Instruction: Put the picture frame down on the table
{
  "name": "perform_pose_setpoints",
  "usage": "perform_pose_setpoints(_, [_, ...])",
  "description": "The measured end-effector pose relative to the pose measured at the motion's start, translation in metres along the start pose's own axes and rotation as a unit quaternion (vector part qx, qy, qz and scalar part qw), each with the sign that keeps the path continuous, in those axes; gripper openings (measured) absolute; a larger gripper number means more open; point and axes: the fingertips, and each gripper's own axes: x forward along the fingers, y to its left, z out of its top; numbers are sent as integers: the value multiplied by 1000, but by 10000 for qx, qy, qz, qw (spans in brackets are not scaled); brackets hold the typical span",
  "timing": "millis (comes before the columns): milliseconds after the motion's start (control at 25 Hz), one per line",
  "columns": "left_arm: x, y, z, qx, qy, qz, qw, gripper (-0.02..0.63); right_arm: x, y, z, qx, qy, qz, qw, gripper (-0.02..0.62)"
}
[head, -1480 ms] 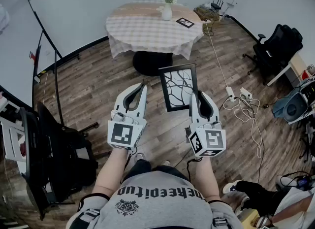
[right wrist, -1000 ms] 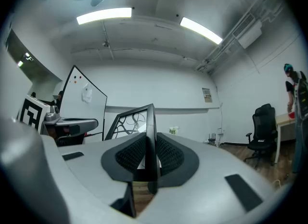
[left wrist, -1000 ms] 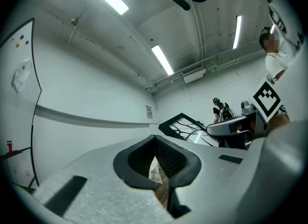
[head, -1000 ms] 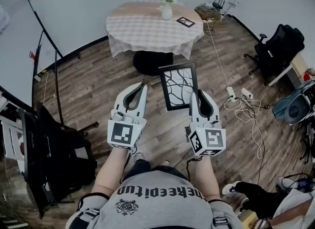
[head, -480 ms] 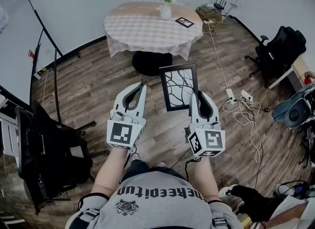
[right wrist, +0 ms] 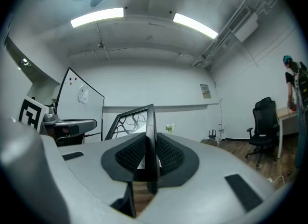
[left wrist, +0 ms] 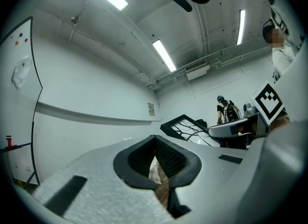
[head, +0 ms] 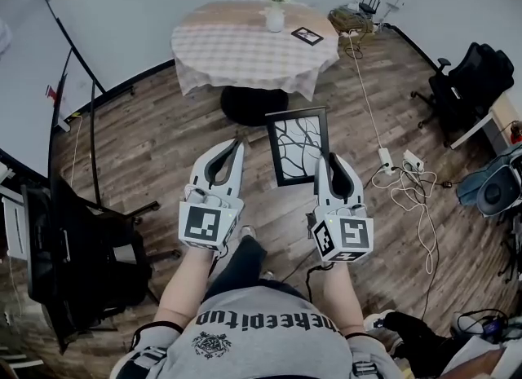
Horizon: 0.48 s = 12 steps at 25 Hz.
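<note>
My right gripper is shut on the right edge of a black picture frame with a branch drawing, held in the air above the wooden floor. In the right gripper view the frame stands edge-on between the pads. My left gripper is shut with nothing in it, level with the right one and apart from the frame; the frame shows to its right. Ahead stands the round table with a checked cloth.
On the table are a white vase of flowers and a small framed picture. A whiteboard stands at the left, black office chairs at the right, cables and power strips on the floor.
The table has shifted slightly in view as the person steps forward; one leg now shows between the arms. Both grippers and the frame keep their pose.
</note>
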Motion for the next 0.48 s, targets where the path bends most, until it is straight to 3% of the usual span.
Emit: perform_pose_setpoints(480, [107, 79, -20, -7, -67, -180, 9998, 15, 124, -21, 3, -42, -33, -227, 9997, 74])
